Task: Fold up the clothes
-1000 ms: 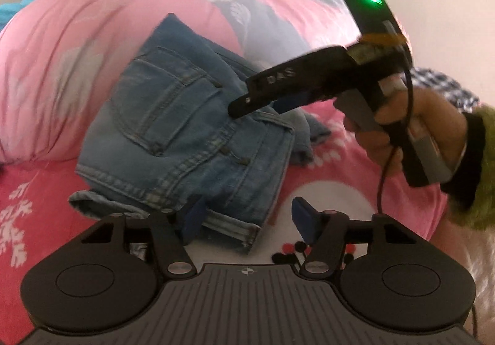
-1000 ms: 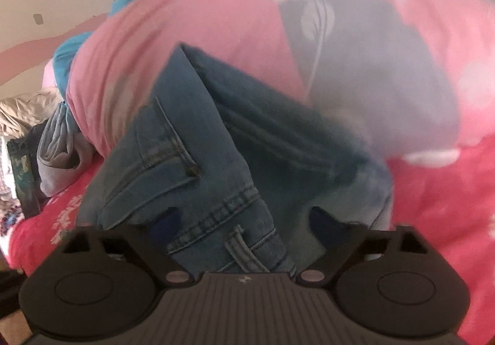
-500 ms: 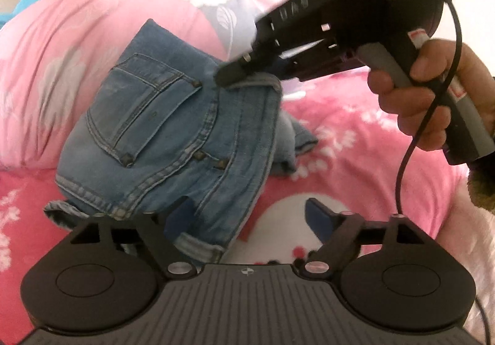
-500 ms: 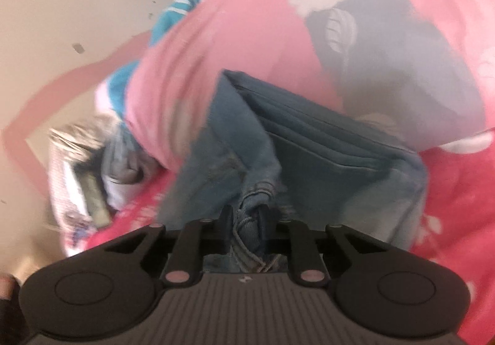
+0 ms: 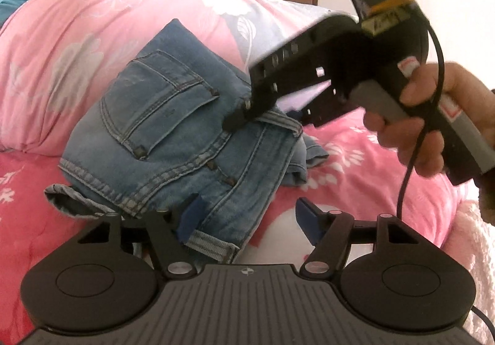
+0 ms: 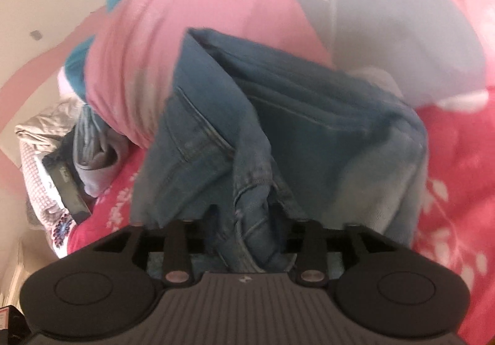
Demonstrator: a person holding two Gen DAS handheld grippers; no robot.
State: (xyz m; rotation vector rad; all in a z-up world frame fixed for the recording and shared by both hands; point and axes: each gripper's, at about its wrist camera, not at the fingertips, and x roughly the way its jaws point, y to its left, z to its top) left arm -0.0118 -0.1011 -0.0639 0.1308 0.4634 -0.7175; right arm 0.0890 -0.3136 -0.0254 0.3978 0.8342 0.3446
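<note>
Bed (image 5: pixel 355 165): bright pink floral sheet, carrying everything below.

Quilt (image 5: pixel 77 45): pale pink with grey patches and white flowers, heaped across 9 to 1 o'clock of the left wrist view, behind the jeans.

Jeans (image 5: pixel 173 140): blue denim, folded into a thick bundle, back pocket uppermost; they lie on the bed at centre, far edge leaning against the quilt. A loose hem trails at 3 o'clock of the bundle.

Clothes pile (image 6: pixel 62 165): grey and patterned items at 9 o'clock in the right wrist view, beside the bed; blurred, contents unclear.

Right tool (image 6: pixel 244 221): held in a person's hand (image 5: pixel 427 125). Its jaws have just been opening from a tighter pinch, yet a bunched denim fold sits between them and seems gripped; motion blur makes contact hard to confirm.

Left tool (image 5: pixel 247 215): at 6 o'clock of the jeans, jaws well apart and just closing somewhat. One blue pad (image 5: pixel 191 215) lies over the near hem; the other stands clear above the sheet. Nothing held.
</note>
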